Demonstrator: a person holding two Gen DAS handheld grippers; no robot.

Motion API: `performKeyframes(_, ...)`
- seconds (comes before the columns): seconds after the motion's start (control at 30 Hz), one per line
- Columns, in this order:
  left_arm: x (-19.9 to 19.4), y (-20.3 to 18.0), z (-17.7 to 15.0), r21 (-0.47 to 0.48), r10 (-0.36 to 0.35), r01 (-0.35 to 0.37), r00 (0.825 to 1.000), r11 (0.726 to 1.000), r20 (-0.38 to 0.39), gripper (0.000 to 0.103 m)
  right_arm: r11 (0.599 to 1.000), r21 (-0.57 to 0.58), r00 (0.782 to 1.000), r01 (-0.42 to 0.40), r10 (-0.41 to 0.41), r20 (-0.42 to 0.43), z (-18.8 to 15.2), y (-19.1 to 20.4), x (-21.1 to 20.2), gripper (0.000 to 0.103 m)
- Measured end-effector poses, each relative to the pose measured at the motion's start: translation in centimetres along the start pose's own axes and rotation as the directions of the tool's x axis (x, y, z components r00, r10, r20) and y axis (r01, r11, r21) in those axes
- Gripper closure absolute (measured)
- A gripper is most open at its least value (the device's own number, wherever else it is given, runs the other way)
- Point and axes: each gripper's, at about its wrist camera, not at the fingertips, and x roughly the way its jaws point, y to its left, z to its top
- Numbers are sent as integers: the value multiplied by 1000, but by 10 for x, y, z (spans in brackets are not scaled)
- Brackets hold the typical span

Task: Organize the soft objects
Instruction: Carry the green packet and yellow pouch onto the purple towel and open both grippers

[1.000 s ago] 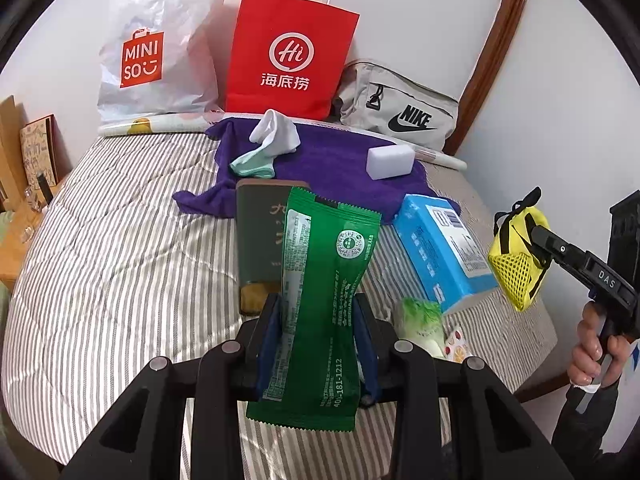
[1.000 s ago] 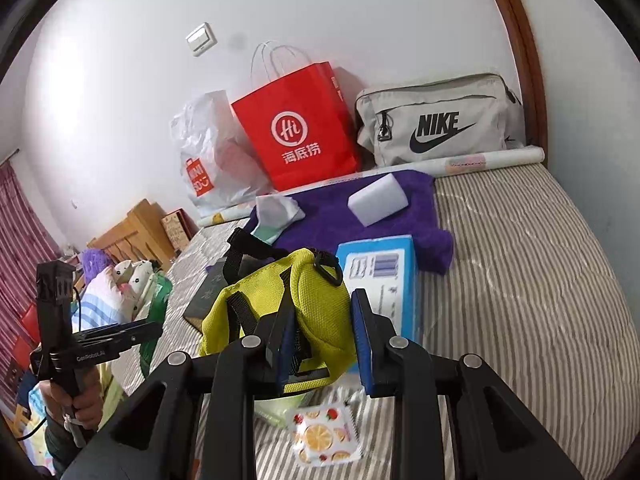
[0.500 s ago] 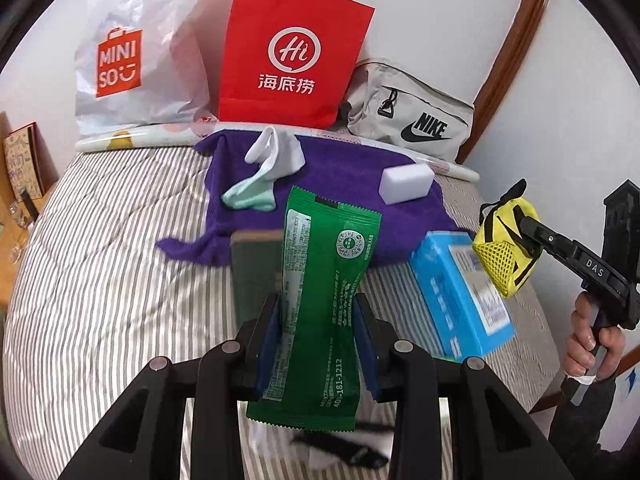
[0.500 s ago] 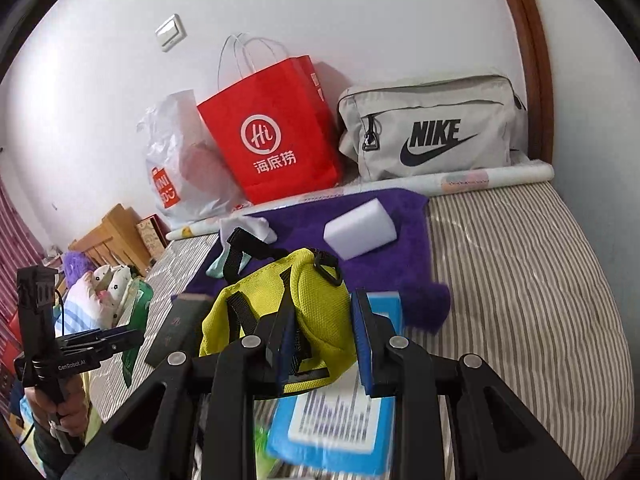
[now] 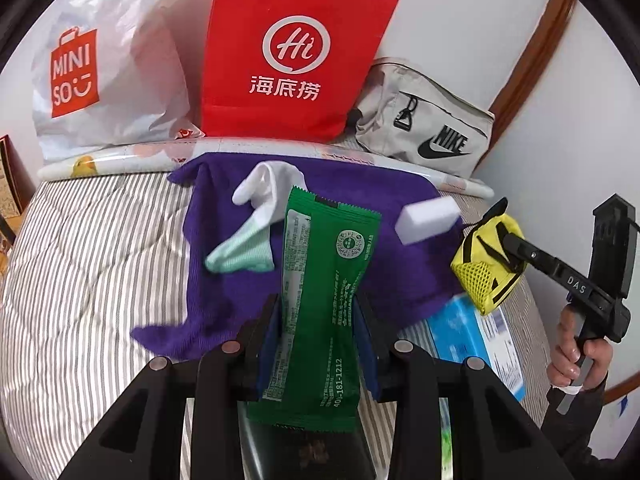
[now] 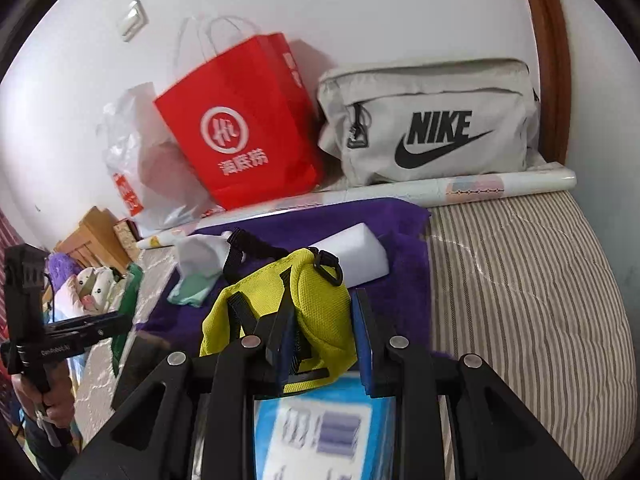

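My left gripper (image 5: 316,320) is shut on a green foil packet (image 5: 320,280) and holds it upright above the near edge of the purple towel (image 5: 332,184). On the towel lie a white and mint sock (image 5: 256,220) and a white sponge block (image 5: 428,218). My right gripper (image 6: 322,328) is shut on a yellow mesh pouch (image 6: 316,300) and holds it above the blue box (image 6: 320,432). The pouch also shows in the left wrist view (image 5: 484,264), right of the towel. The towel (image 6: 404,248), sock (image 6: 196,268) and sponge (image 6: 360,256) lie just ahead of it.
A striped bed cover (image 5: 100,260) carries everything. At the back wall stand a Miniso plastic bag (image 5: 100,64), a red paper bag (image 5: 292,52) and a grey Nike bag (image 6: 432,124), with a paper roll (image 6: 500,184) in front. A blue box (image 5: 476,336) lies right.
Both grippers have moved forward toward the purple towel, each still holding its item. The dark book has slipped beneath the left gripper, and the blue box now lies under the right one.
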Motion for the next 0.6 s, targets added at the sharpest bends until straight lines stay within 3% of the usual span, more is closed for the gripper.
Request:
performKeyframes(0.37,54,23,39,-69,-39,35,997,997,-62,69,1000,6,997,23,-23,-67,12,-17,48,76)
performKeyframes(0.6,89,29,48,-62,-30,23,992,998,-123,69,999,-21,996,34,-35,-79,18,-16,70,76)
